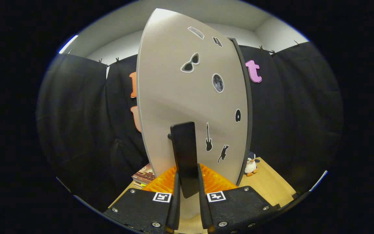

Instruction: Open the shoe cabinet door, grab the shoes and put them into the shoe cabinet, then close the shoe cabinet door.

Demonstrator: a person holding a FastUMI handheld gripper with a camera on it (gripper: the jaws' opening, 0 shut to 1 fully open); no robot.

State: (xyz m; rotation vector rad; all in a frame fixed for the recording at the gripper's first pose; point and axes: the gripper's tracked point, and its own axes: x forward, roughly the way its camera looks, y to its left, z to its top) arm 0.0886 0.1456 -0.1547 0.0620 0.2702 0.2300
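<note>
Door handle (184,156) clamped between the tongs (188,182).

The flat black door handle (184,156) stands between the jaws, fixed on the pale grey sticker-covered cabinet door (174,97) just beyond them. A small penguin toy (250,164) stands on the light wooden bench (271,185) right of the jaws; a stack of magazines (144,176) lies left.

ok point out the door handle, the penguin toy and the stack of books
door handle (184,156), gripper view, middle of the dark bar between the fingers
penguin toy (250,165), gripper view, its white belly, beyond the door's right edge
stack of books (144,177), gripper view, top cover, left of the door
</note>
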